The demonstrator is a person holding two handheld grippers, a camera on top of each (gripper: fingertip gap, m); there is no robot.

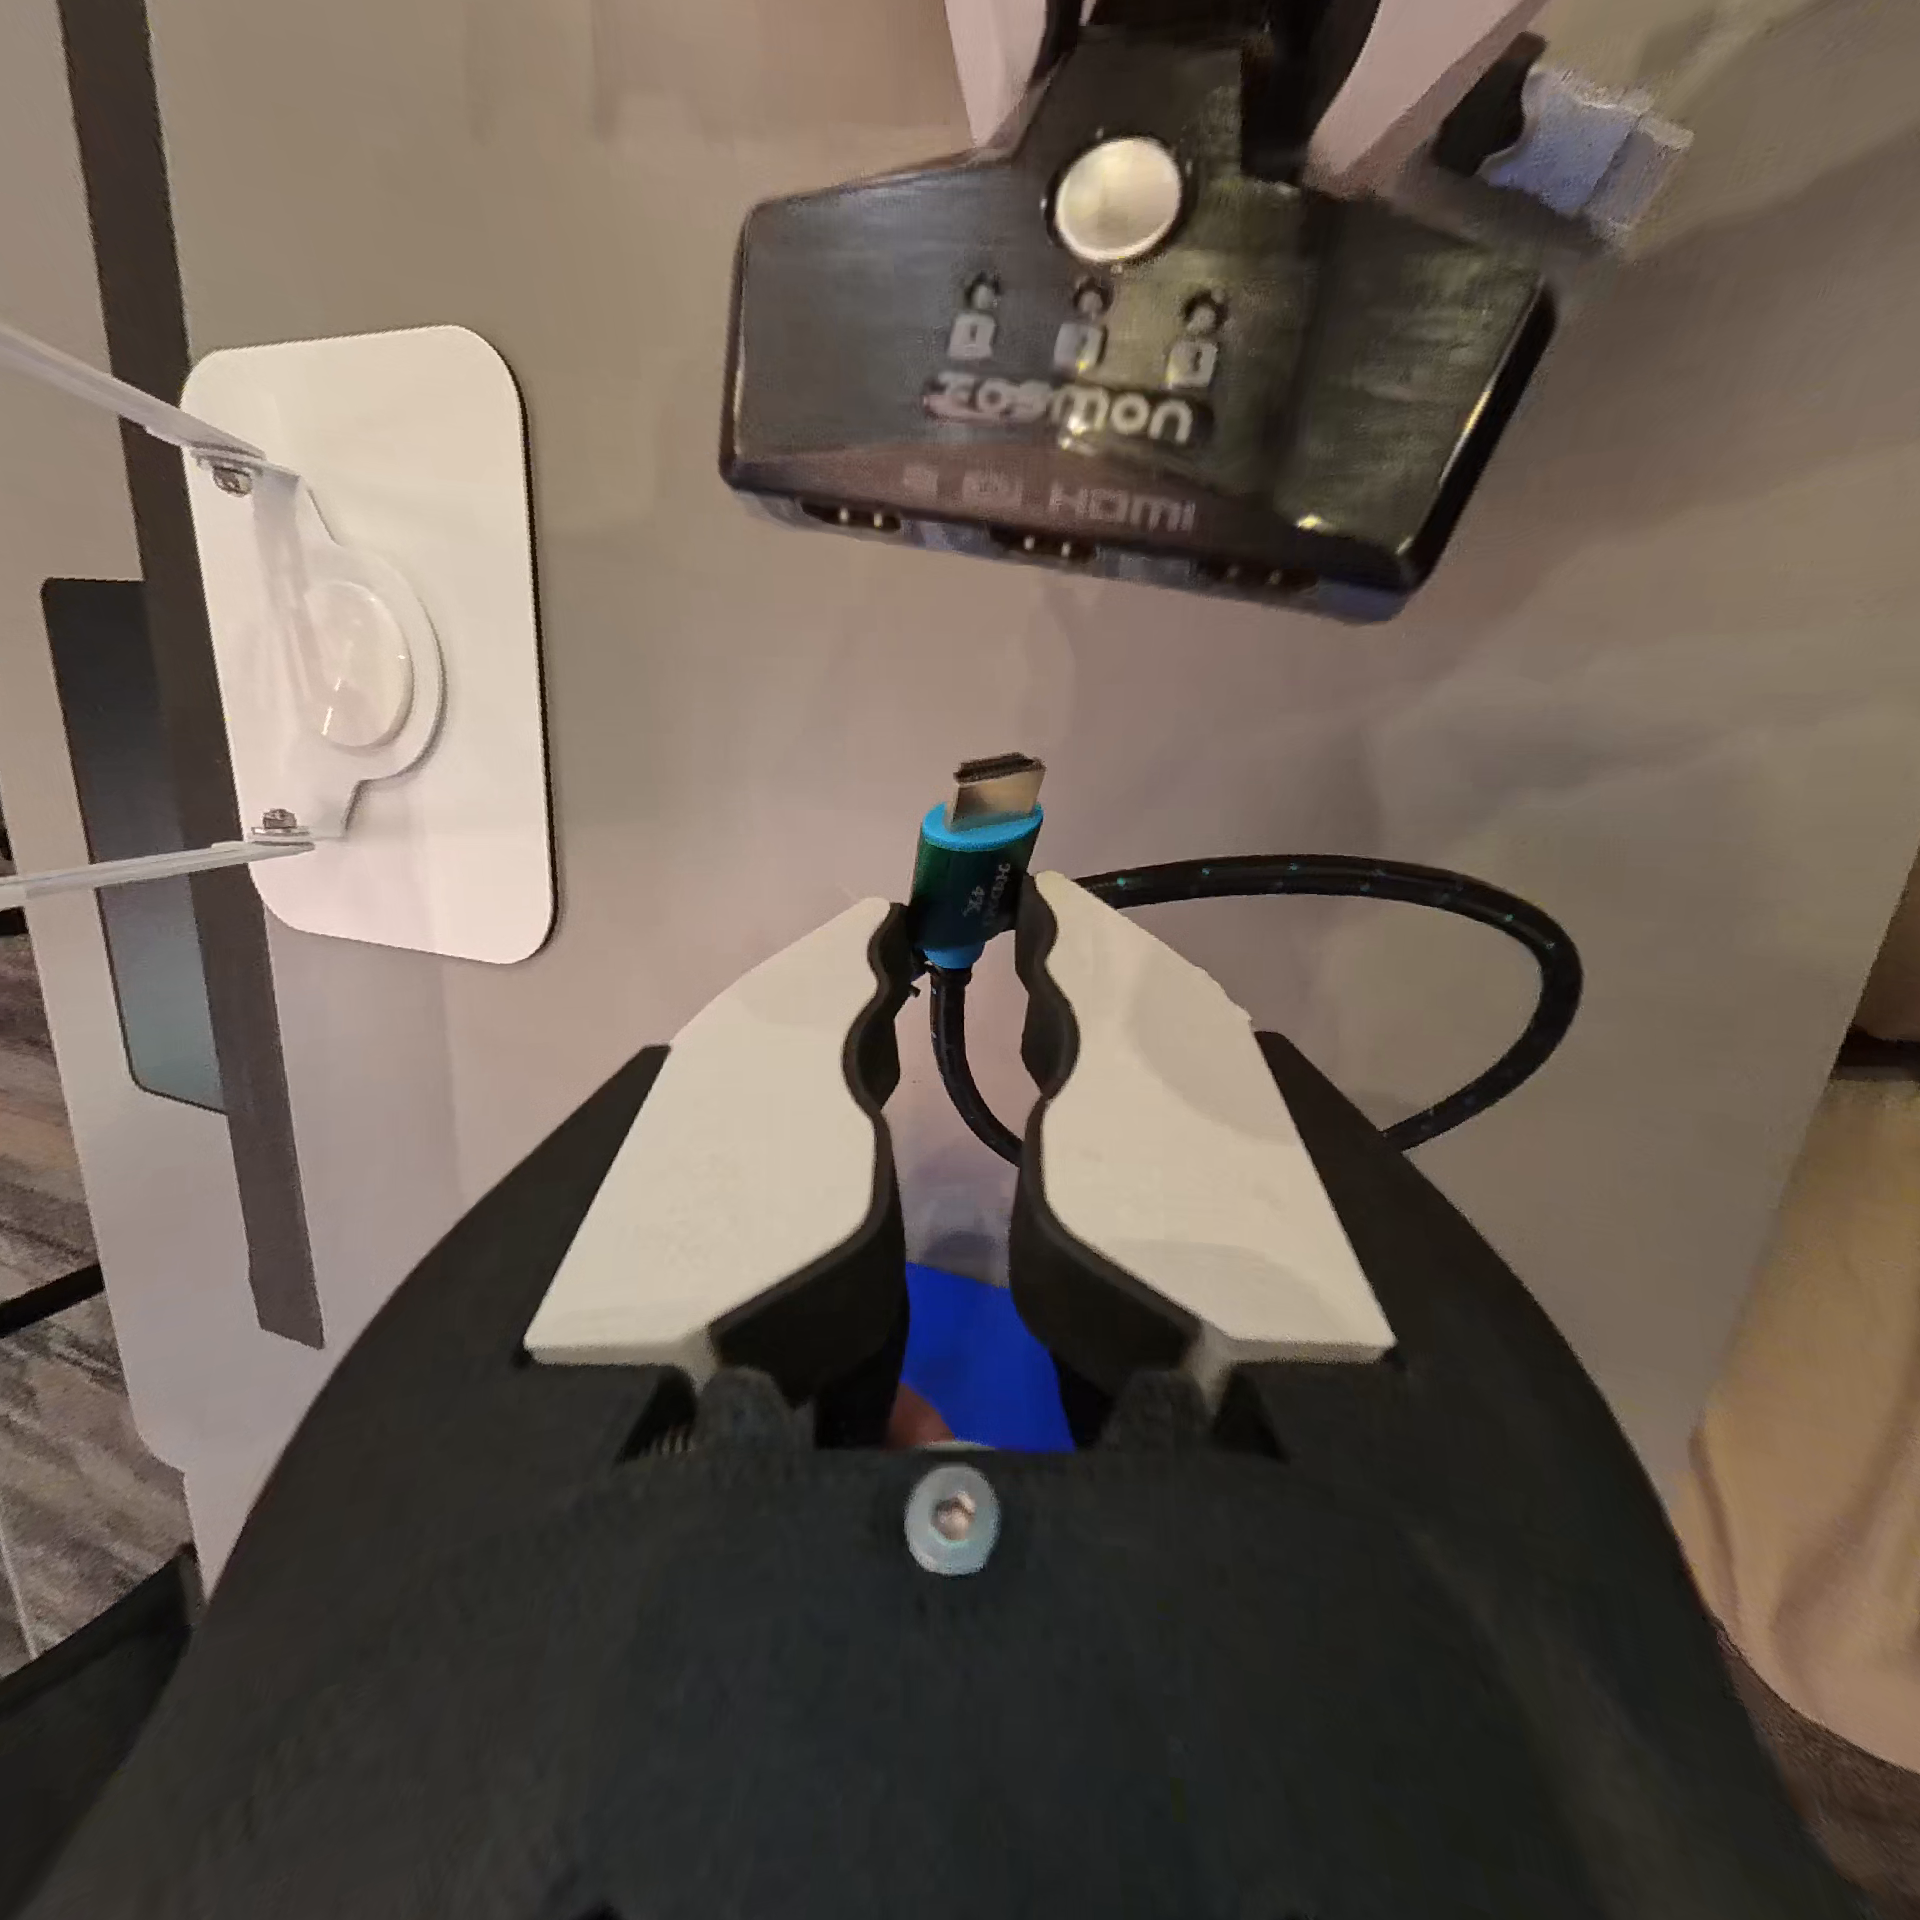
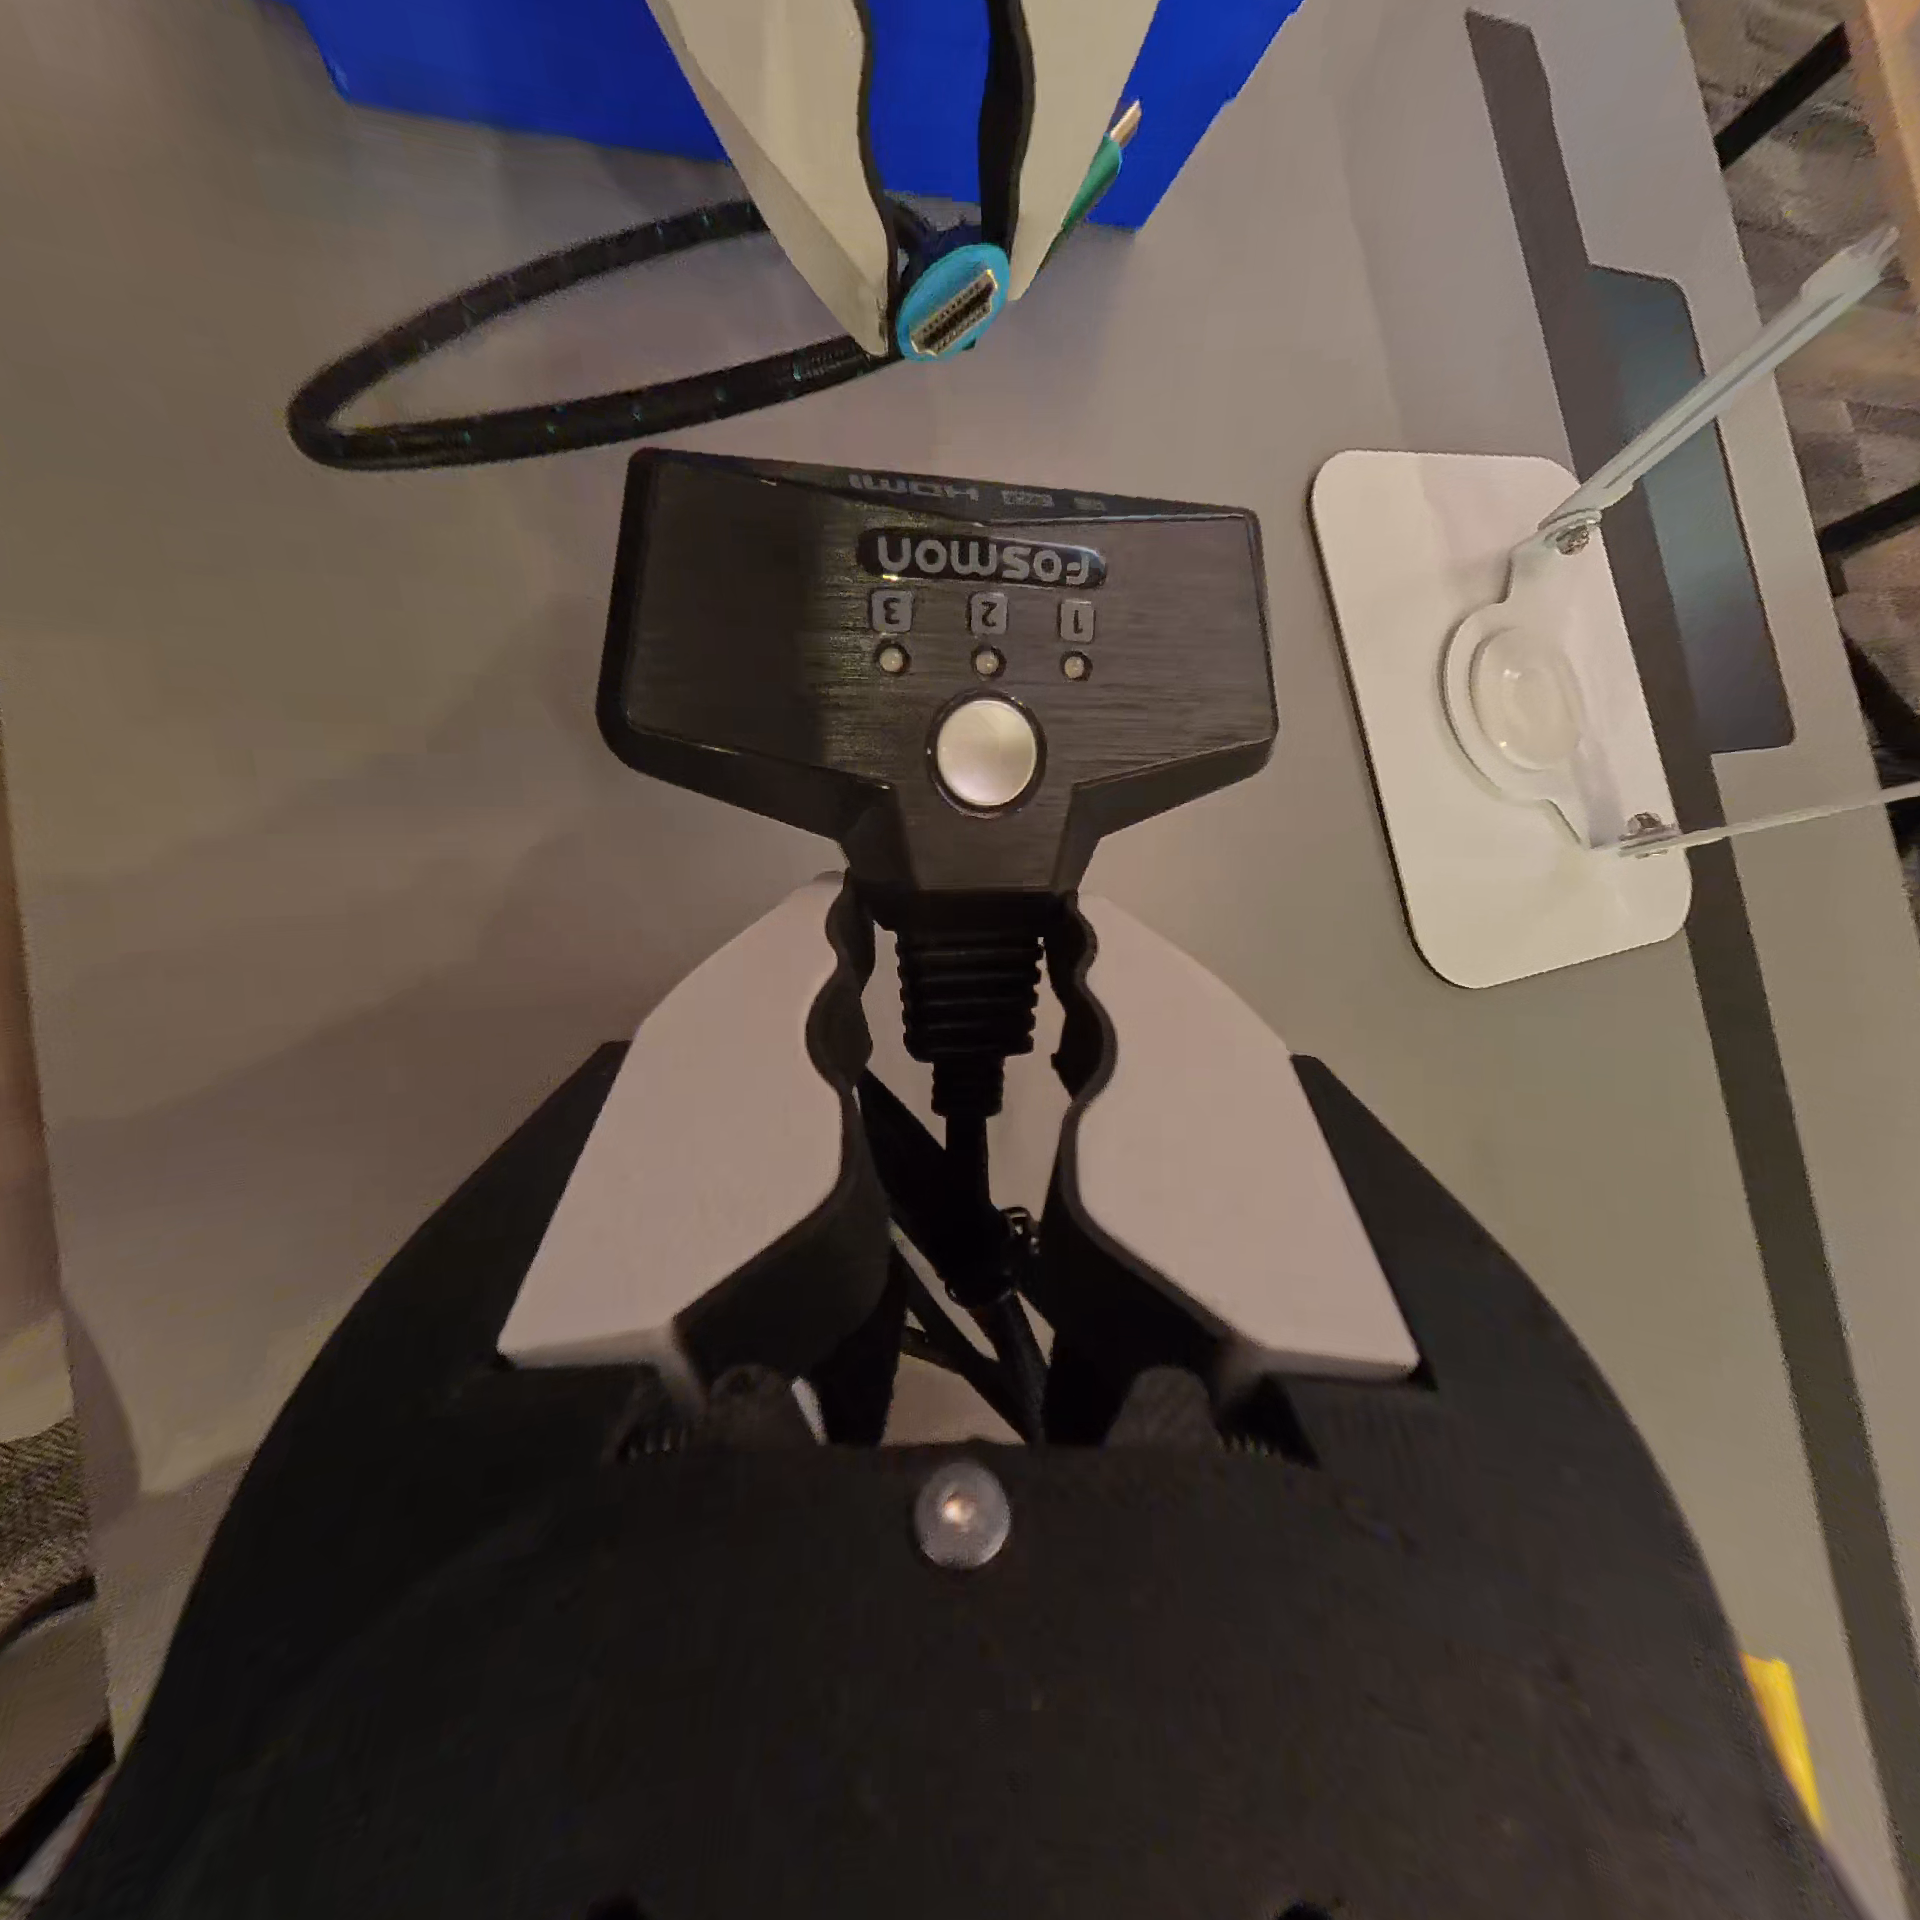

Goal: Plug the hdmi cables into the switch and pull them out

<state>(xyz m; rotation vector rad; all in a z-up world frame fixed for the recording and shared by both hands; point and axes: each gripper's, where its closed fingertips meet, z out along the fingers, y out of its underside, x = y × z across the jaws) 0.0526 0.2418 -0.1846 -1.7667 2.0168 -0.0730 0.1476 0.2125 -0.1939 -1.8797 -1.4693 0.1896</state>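
A black HDMI switch with a round silver button and three small lights hangs ahead in the left wrist view, its three ports facing me. My left gripper is shut on the blue-green plug of a black braided HDMI cable; the metal tip points at the switch, a short gap away. My right gripper is shut on the neck of the switch, by its ribbed cable boot. The left gripper and the plug show at the top of the right wrist view, just beyond the ports.
A white pad with a clear dome mount and thin metal arms sits on the grey table beside a dark strip; it also shows in the right wrist view. A blue box stands behind, with another green-tipped plug near it. About 10 cm separates my left fingertips from my right.
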